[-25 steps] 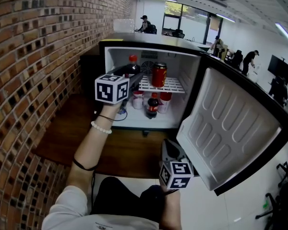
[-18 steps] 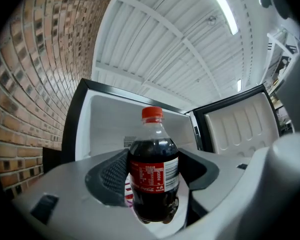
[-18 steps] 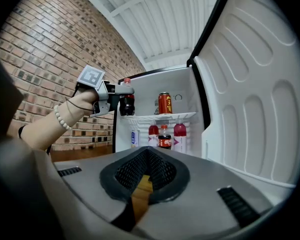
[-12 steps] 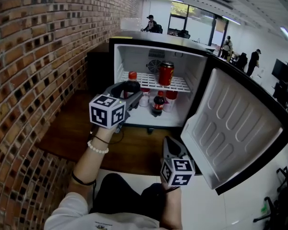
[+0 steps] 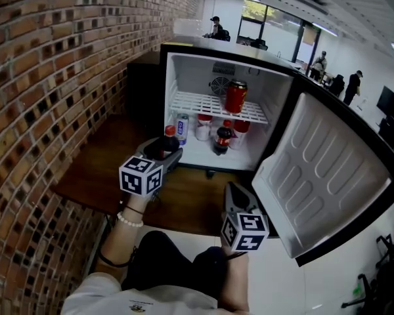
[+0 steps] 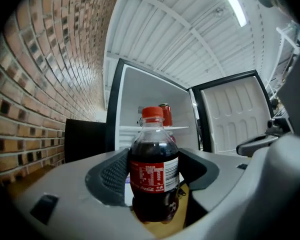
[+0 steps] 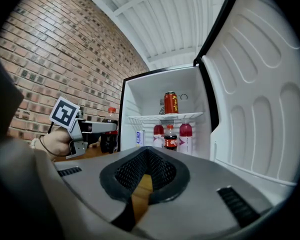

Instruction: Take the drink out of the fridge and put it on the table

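The left gripper (image 5: 168, 153), low and left of centre in the head view, is clamped on the small clear plastic cola bottle with a red cap and red label (image 6: 153, 156). In the left gripper view its dark ribbed pads press the bottle's waist from both sides, and the bottle stands upright with its base hanging free below them. The drink is thus outside the fridge, carried above the brown wooden tabletop (image 5: 85, 176) that spreads across the lower left of the head view, and I judge it not yet set down. To finish well, keep the bottle upright and lower it until its base sits flat on the wood. It should land well in from the table edge. Only then spread the jaws, and draw the gripper straight back so that the pads do not tip the bottle. The right gripper (image 7: 146, 156), at lower centre in the head view, has its jaws together on nothing and is best kept out of the way. Beyond stands the small black fridge with a white interior (image 5: 184, 77), its door (image 5: 328, 176) swung open to the right. A red can (image 5: 236, 96) sits on its white wire shelf, with more bottles below.
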A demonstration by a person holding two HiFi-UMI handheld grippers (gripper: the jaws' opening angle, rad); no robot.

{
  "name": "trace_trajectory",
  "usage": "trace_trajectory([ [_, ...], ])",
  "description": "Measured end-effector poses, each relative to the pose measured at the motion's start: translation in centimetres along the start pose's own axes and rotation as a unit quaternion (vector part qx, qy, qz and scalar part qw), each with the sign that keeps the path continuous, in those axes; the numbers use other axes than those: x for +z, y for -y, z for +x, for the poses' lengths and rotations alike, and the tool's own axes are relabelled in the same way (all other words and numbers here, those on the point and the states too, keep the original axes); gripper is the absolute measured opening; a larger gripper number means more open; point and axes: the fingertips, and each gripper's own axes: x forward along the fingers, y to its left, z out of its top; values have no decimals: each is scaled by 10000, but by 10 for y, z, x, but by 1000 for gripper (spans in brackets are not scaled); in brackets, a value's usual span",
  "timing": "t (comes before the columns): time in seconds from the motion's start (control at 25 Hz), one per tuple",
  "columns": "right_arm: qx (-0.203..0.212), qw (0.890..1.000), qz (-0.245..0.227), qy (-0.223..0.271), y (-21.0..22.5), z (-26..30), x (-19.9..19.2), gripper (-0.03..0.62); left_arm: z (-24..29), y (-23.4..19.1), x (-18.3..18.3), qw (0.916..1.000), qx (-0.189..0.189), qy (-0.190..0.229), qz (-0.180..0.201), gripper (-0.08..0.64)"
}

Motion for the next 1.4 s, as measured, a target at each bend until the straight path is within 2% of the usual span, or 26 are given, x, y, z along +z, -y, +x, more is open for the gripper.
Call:
trace_trajectory([
  [0.4,24,10000,-29,-60,-3,4,-4,12,-17,-49,-56,9972,721,-185,-80,302],
  [0.68,-23,9999,-31,-94,0,4,-6,12,-19,-75,-93,9927,1092,-397,-331,302],
  [1.04,-31,9999,-34,-114,0,6,-8,12,-22,-90,-117,9890,1324,-497,-435,302],
  [1.4,-39,9999,-42,-96,-1,4,-8,12,-30,-86,-122,9898,1333,-461,-198,304],
])
